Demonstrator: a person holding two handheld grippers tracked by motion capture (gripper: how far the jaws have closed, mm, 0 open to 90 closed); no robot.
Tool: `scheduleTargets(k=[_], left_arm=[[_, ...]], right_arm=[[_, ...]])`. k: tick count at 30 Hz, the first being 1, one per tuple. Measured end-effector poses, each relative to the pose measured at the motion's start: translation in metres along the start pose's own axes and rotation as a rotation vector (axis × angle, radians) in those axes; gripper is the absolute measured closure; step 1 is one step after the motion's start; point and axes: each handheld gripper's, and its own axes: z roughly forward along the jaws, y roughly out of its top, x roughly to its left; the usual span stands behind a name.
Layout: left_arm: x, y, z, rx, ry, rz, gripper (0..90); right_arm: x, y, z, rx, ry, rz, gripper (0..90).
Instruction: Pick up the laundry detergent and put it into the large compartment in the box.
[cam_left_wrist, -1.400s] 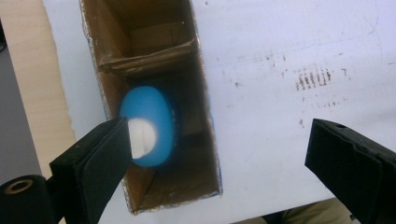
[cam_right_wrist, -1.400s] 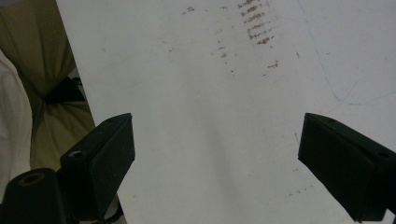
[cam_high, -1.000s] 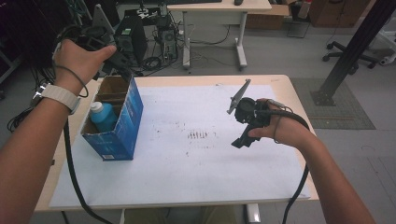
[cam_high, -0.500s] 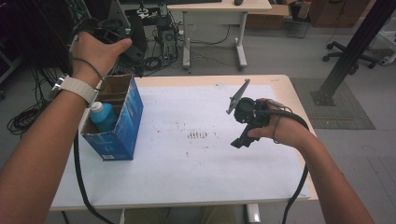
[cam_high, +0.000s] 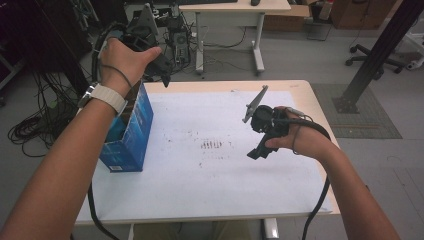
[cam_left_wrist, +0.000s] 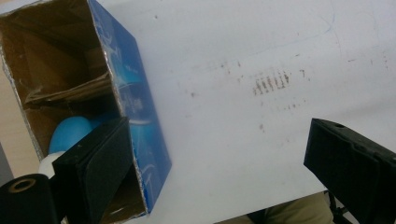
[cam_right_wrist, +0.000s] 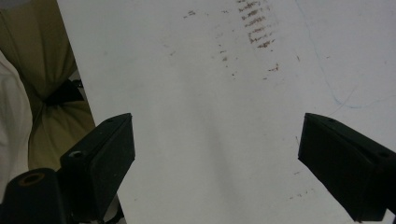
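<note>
Two grippers are in my hands, and both stand with their jaws wide and nothing between them. My left gripper (cam_high: 150, 60) is raised above the far end of the blue cardboard box (cam_high: 131, 137), its jaws angled down toward the table (cam_high: 300, 92). In the left gripper view the open box (cam_left_wrist: 135, 116) lies below and partly behind my left-hand jaw, its brown inside showing, and a blue bottle with a white cap (cam_left_wrist: 70, 135) sits inside it, just beyond that jaw's tip and partly hidden by it. Between the two jaws I see only the white paper sheet (cam_left_wrist: 224, 130) that covers the table, with a small cluster of brown marks (cam_left_wrist: 271, 83) ahead of the jaws and nearer the right-hand one. My right gripper (cam_high: 261, 149) hangs over the right half of the sheet, well apart from the box, with its grey plate sticking up on the far side of my hand. In the right gripper view the gap between its jaws holds bare white paper (cam_right_wrist: 210, 140), the same brown marks (cam_right_wrist: 254, 23) lie farther ahead of them, and beyond the left-hand jaw the edge of the sheet gives way to olive trousers (cam_right_wrist: 51, 107).
</note>
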Motion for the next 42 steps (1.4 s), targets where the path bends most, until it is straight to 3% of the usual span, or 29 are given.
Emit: scheduleTargets(k=[18,24,42], left_arm=[[-0.023,0.002,0.016,0.012,0.001,0.023,8.9],[-0.031,0.003,0.026,0.041,-0.013,0.033,8.9],[-0.039,0.005,0.039,0.050,-0.019,0.038,8.9]], right_arm=[[0.005,0.003,-0.001,-0.001,-0.003,-0.007,10.9],[0.005,0.003,0.001,-0.001,-0.001,-0.008,10.9],[0.005,0.000,0.000,0.002,-0.002,-0.004,10.9]])
